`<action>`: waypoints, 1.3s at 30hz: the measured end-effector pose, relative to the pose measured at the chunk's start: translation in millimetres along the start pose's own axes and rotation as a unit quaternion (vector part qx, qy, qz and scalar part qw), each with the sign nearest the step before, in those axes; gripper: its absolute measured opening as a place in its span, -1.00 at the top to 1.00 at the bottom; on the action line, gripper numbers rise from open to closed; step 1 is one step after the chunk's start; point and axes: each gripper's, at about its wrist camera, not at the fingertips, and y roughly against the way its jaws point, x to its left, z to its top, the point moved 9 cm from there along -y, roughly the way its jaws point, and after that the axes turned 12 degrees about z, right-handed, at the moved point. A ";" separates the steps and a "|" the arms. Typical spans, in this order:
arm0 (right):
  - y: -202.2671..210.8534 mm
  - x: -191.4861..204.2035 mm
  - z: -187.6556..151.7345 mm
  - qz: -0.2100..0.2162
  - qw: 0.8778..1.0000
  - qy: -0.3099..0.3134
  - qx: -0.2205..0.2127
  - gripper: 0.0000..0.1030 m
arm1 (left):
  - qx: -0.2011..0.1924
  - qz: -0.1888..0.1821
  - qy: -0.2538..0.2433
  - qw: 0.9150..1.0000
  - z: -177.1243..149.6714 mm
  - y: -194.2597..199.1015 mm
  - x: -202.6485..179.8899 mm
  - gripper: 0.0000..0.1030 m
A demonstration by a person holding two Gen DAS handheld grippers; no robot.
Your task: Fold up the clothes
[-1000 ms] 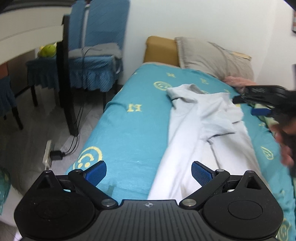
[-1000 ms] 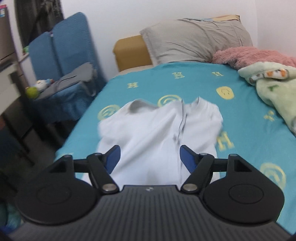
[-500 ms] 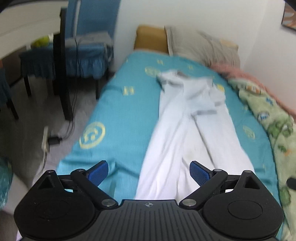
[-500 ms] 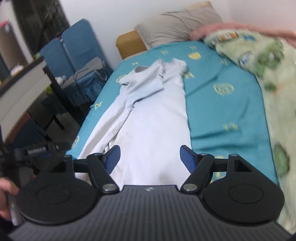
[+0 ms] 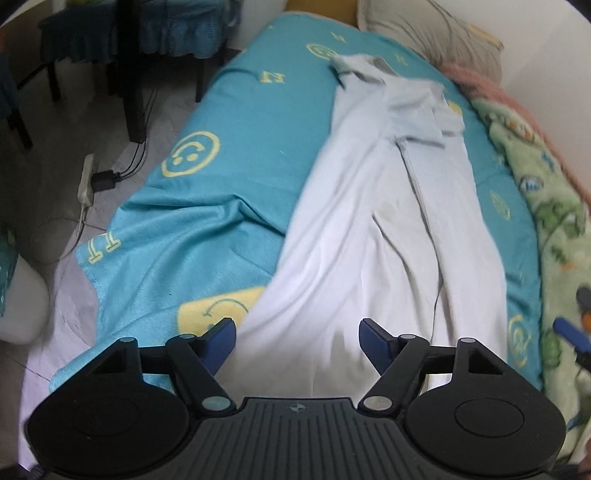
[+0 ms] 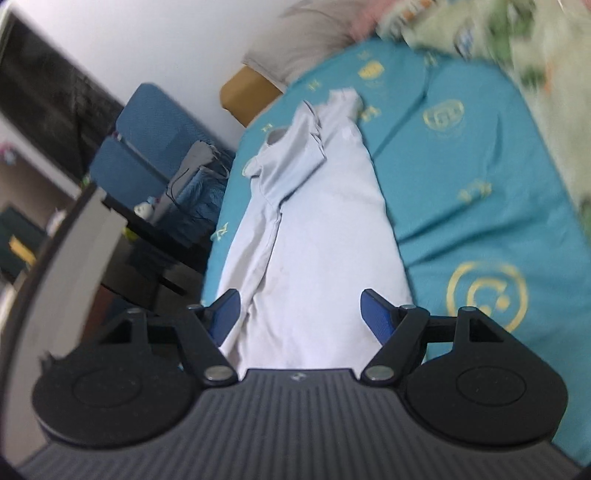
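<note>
**Both grippers spread wide over the near hem of the white shirt**

Here's the left gripper [image 5: 297, 334], blue pads [image 5: 221, 336] standing far apart, nothing between them, poised above the near end of the white shirt [image 5: 376, 229]. The garment runs lengthwise down the bed, collar at the far end, hem nearest the camera, both sides folded in toward the middle so it reads as a long narrow strip. A sleeve lies doubled over the chest up at the far part.

Over on the right wrist view, the right gripper [image 6: 299, 314] is likewise splayed open and empty, framing the same shirt [image 6: 314, 229] at its near end; whether its pads touch cloth cannot be told. The picture is tilted and blurred at the edges.

Beneath it all, the teal bedspread [image 5: 207, 206] with yellow smiley prints, rumpled at the near left corner. To the right of the shirt, a green patterned blanket [image 5: 554, 214]; far off, a grey pillow [image 5: 428, 33]. On the floor to the left, a power strip [image 5: 85, 181] with a black plug and cables, and blue-covered chairs [image 6: 140, 147] beside the bed.
</note>
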 end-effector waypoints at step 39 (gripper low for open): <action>-5.4 -42.8 -21.8 -0.025 0.996 -0.079 0.041 -0.45 | 0.022 -0.136 -0.110 0.984 -52.9 41.1 -82.8 -0.33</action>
